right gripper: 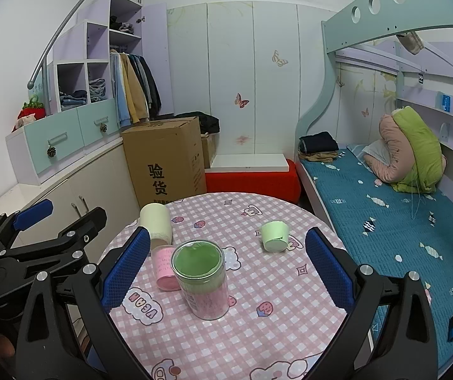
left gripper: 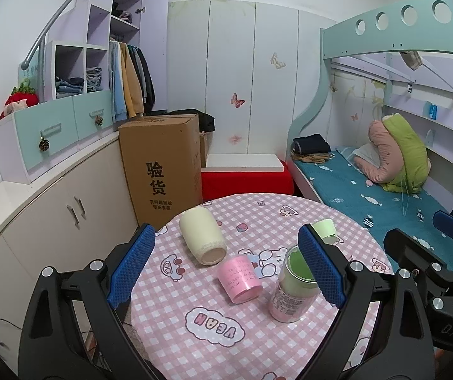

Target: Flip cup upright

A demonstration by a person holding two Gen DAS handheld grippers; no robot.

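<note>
Several cups stand on the round pink-checked table (left gripper: 251,342) (right gripper: 258,342). A cream cup (left gripper: 201,236) (right gripper: 156,221) lies on its side at the left. A pink cup (left gripper: 239,280) (right gripper: 163,267) stands upside down near the middle. A clear cup with a green inside (left gripper: 292,286) (right gripper: 201,280) stands upright. A small green cup (left gripper: 324,229) (right gripper: 275,236) lies on its side at the right. My left gripper (left gripper: 226,262) is open above the near table, around the pink cup's area, holding nothing. My right gripper (right gripper: 226,266) is open around the clear cup, not touching it.
A tall cardboard box (left gripper: 163,167) (right gripper: 166,158) stands behind the table. Low cabinets (left gripper: 68,215) run along the left. A bunk bed with a blue mattress (left gripper: 384,196) (right gripper: 400,221) is on the right. A red box (right gripper: 251,180) sits behind.
</note>
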